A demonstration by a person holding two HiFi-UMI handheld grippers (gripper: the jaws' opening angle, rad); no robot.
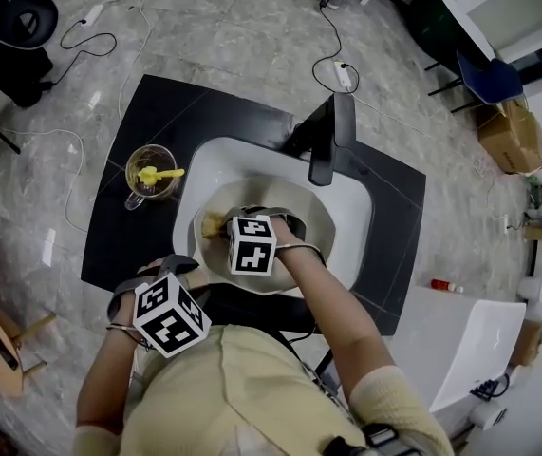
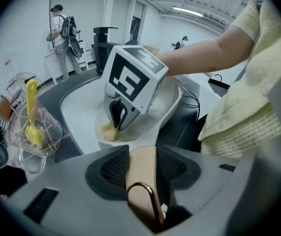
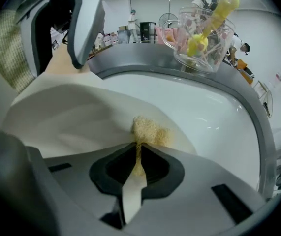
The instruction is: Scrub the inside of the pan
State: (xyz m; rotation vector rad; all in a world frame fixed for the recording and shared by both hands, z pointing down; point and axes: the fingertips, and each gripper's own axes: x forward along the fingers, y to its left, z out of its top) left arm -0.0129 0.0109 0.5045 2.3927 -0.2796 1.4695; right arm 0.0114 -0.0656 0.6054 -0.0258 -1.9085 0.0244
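Observation:
A cream-white pan (image 1: 294,218) sits in the white sink (image 1: 361,207). My right gripper (image 1: 234,232) reaches into the pan and is shut on a yellow scrubber (image 1: 214,224). In the right gripper view the scrubber (image 3: 150,130) presses on the pan's inner wall (image 3: 76,117), just ahead of that gripper (image 3: 139,145). My left gripper (image 1: 174,297) is at the pan's near side. In its own view the left gripper (image 2: 142,156) is shut on the pan's beige handle (image 2: 141,173), which ends in a copper loop. The right gripper (image 2: 118,117) and scrubber (image 2: 109,132) show beyond it.
A black faucet (image 1: 326,139) overhangs the sink's far side. A glass mug (image 1: 150,176) with a yellow brush stands on the black counter (image 1: 119,236) left of the sink. Cables lie on the floor behind. A person stands far off in the left gripper view.

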